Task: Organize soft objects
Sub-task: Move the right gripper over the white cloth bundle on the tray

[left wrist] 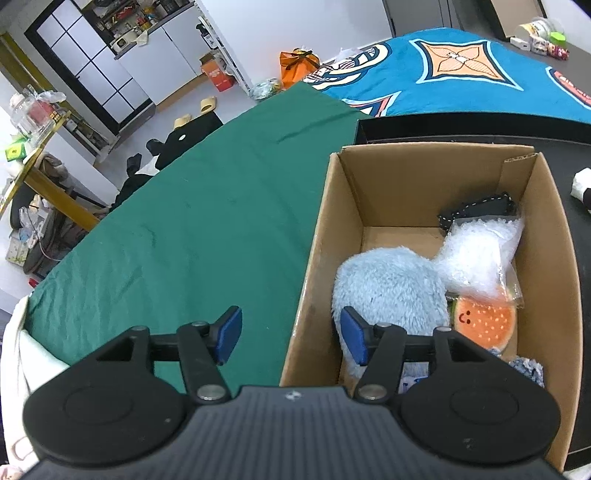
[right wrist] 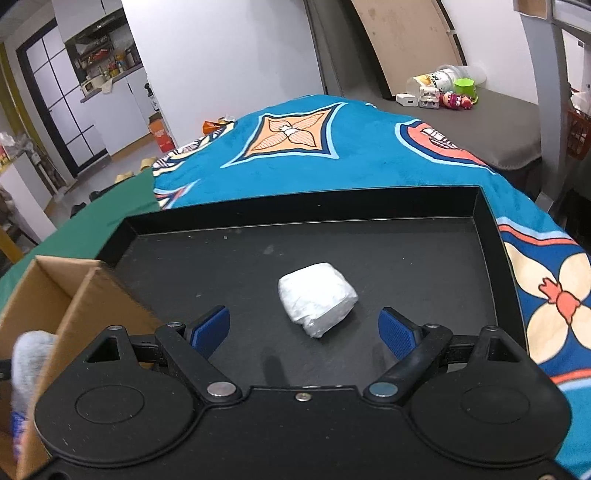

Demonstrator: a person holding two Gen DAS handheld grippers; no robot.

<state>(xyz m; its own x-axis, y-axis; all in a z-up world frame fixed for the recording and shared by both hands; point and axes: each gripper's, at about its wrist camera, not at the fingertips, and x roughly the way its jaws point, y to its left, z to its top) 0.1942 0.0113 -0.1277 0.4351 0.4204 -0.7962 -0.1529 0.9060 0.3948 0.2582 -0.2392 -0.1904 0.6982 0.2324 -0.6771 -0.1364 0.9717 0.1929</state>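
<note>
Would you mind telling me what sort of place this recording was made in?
Probably a lived-in home or studio flat: slippers lie on the floor, cluttered kitchen shelves stand behind a dark-framed glass door, and a patterned blue blanket covers the work surface.

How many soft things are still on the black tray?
1. A white wrapped bundle lies alone near the middle of the black tray, just ahead of the open right gripper. The gripper body hides the tray's near edge, so something could be hidden there.
</note>
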